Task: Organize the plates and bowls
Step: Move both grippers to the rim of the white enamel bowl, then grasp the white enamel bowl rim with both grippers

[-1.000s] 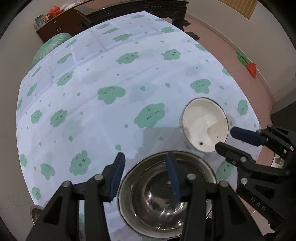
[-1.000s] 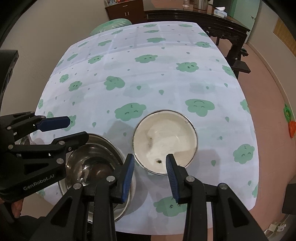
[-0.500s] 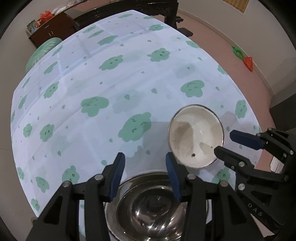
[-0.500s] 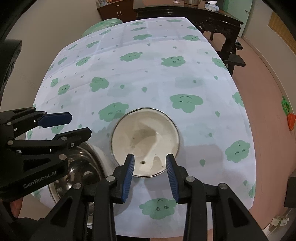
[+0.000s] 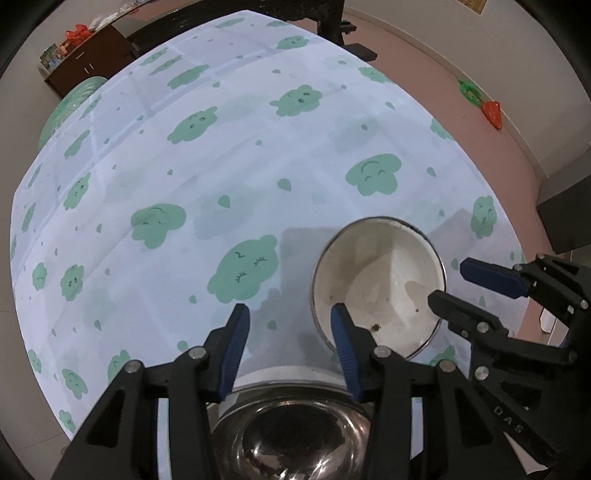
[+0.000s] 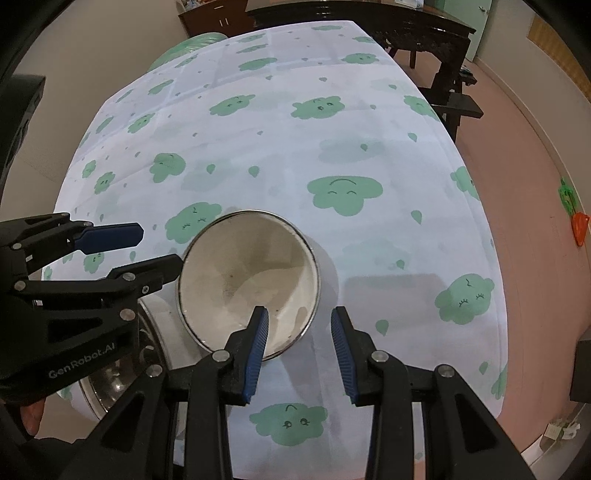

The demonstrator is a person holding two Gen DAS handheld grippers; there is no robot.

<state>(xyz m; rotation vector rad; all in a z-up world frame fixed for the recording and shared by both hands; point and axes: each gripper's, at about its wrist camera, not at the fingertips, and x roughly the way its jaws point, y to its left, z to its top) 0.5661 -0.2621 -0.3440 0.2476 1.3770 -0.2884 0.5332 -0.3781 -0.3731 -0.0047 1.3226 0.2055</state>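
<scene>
Enamel-white bowl (image 6: 248, 280) is sitting on the clouded tablecloth (image 6: 332, 155); the right gripper (image 6: 299, 343), jaws spread and empty, is straddling its near rim, likely for a rim pinch. The left gripper (image 5: 290, 345), likewise spread, is hovering beyond the steel bowl (image 5: 291, 435), crowding the white bowl's other side.

A white cloth (image 5: 258, 155) printed with green smiling clouds covers the bench. Past its far edge stand a dark wooden table (image 6: 369, 22) and a brown cabinet (image 5: 92, 55). An orange-and-green toy (image 5: 493, 112) lies on the pink floor (image 6: 524, 155).
</scene>
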